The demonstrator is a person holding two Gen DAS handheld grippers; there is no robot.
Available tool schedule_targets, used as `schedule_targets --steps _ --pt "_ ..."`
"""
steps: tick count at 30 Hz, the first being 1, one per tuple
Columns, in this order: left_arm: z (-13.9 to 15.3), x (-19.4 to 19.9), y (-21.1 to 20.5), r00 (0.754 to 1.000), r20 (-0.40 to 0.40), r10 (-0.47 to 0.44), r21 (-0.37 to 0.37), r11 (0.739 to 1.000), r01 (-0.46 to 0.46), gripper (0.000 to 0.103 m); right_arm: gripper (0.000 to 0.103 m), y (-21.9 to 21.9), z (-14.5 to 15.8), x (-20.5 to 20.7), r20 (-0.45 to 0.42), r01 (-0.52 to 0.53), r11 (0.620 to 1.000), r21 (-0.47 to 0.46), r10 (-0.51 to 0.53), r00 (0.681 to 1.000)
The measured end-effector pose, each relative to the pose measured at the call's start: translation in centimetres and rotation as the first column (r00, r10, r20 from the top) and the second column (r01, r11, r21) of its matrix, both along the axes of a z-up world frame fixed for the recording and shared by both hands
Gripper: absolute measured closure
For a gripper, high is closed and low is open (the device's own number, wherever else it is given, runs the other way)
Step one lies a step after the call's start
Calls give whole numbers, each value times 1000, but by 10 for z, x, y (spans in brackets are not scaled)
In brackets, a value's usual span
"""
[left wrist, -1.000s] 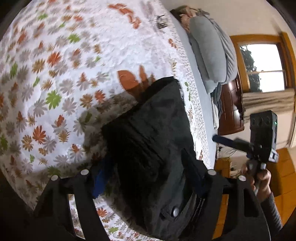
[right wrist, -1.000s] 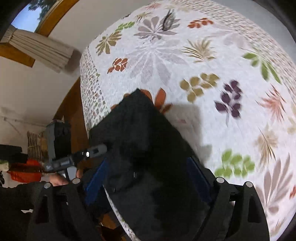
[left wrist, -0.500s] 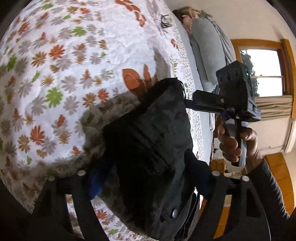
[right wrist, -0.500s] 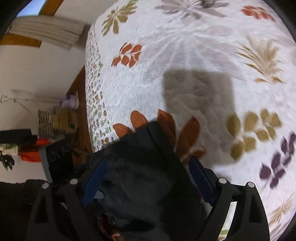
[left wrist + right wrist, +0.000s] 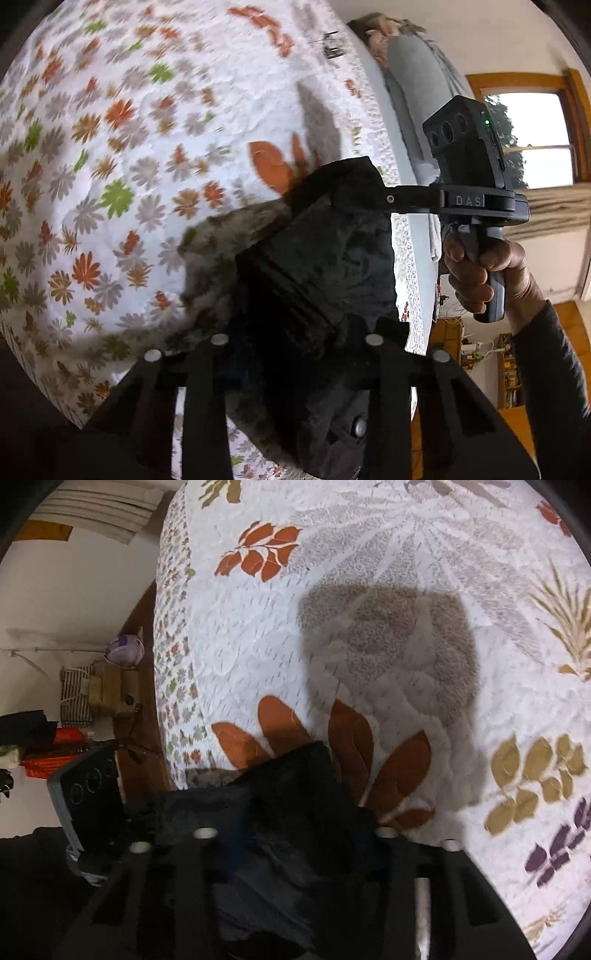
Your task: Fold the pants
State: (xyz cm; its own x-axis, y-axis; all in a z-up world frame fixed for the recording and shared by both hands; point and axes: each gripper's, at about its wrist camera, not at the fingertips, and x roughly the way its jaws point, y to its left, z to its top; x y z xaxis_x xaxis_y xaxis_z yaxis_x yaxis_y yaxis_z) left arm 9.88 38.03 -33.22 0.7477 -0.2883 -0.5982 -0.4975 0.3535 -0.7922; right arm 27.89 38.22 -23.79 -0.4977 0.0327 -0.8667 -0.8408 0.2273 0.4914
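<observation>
Black pants (image 5: pixel 314 266) lie bunched near the edge of a bed with a white floral quilt (image 5: pixel 147 147). My left gripper (image 5: pixel 295 354) is shut on the pants at the near end, close to a metal button (image 5: pixel 359 428). My right gripper (image 5: pixel 295 834) is shut on the far corner of the pants (image 5: pixel 295 794) and holds it just above the quilt (image 5: pixel 369 627). In the left wrist view the right gripper's body (image 5: pixel 469 184) reaches in from the right, its tip at the pants' far corner.
The bed edge (image 5: pixel 410 236) runs down the right of the left wrist view, with a grey pillow (image 5: pixel 417 85) and a window (image 5: pixel 532 140) beyond. Glasses (image 5: pixel 332 46) lie far up the quilt. Wooden floor and clutter (image 5: pixel 103 694) sit left of the bed.
Both grippers closed their fingers onto the pants. The right gripper rose from beside the bed, came in to the far corner and moved lower toward the quilt.
</observation>
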Motion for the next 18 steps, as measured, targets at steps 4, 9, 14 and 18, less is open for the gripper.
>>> schedule_targets --steps 4,9,14,18 --pt "12 2 -5 1000 30 -9 24 1000 8 76 77 -14 30 0 27 10 999 31 -11 1000" --pt "38 4 -14 998 64 -24 43 999 22 77 78 -31 72 -5 89 27 998 57 -32 996" --pt "77 10 -29 991 110 -74 97 993 64 77 78 -55 115 -7 145 63 994 93 -76 987" --pt "110 16 -49 980 153 -125 145 984 103 78 78 -83 153 -10 194 90 989 119 -113 975"
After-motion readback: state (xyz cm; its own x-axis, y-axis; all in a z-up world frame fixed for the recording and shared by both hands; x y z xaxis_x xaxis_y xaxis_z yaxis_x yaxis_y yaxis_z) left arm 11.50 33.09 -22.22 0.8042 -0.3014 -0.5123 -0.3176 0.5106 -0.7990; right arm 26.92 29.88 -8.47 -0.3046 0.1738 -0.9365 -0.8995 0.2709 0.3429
